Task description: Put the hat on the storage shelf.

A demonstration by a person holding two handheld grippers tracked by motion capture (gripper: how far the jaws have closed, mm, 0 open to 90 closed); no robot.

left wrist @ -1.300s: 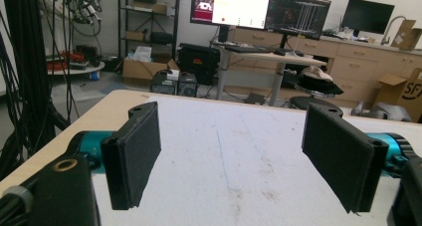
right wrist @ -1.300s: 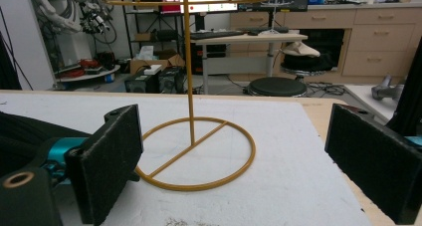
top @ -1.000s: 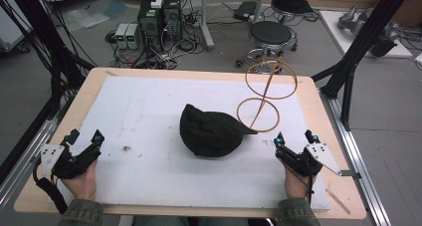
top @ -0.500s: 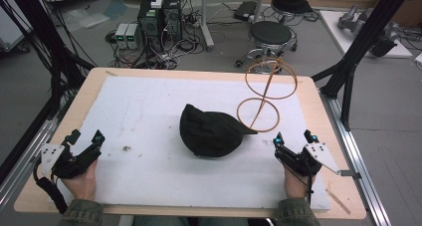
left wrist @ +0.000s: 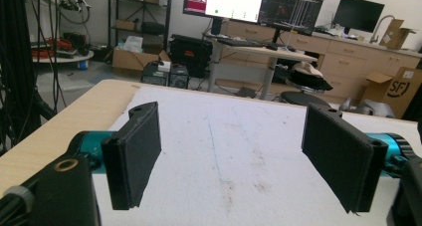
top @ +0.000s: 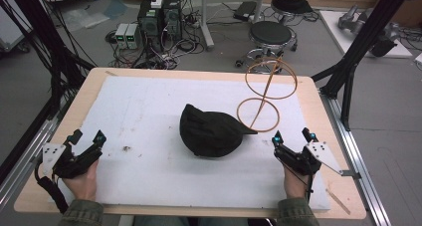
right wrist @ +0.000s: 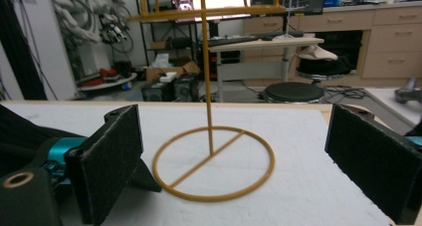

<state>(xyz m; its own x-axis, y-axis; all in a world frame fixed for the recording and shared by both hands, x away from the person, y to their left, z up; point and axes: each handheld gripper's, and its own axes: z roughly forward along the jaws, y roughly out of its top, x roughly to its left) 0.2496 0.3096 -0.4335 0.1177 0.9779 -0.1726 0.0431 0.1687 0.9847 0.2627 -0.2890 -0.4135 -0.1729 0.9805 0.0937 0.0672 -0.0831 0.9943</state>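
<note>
Black fabric, a cap (top: pixel 211 131) by the look of its brim, lies slumped at the middle of the white foam sheet (top: pixel 139 111) covering the desk (top: pixel 89 86), its peak pointing toward the person's right and ending close to the base ring of a thin wooden hat stand (top: pixel 266 94). That stand rises on one slim stem from its bottom ring to a second ring on top, and in the right gripper view it stands straight ahead between the spread jaws.

Both tools sit near the front edge, well apart from the cap. The left gripper (top: pixel 87 144) has its jaws released and empty, aimed across bare sheet in the left gripper view. The right gripper (top: pixel 293 135) is likewise wide open with nothing between its pads, pointing toward the stand's base.

Judging by the layout, the work is probably to set the cap on the stand. The main hazard I see is the stand itself: it looks light and top-heavy, so a nudge from the right gripper or a dragged brim could tip or slide it. Soft cloth is the second worry: a pinch that catches only one layer of the crown may let the cap sag, fold or slip out mid-lift. If the cap is lowered off-centre onto the upper ring, it could hang lopsided and drop off, or pull the stand over.
</note>
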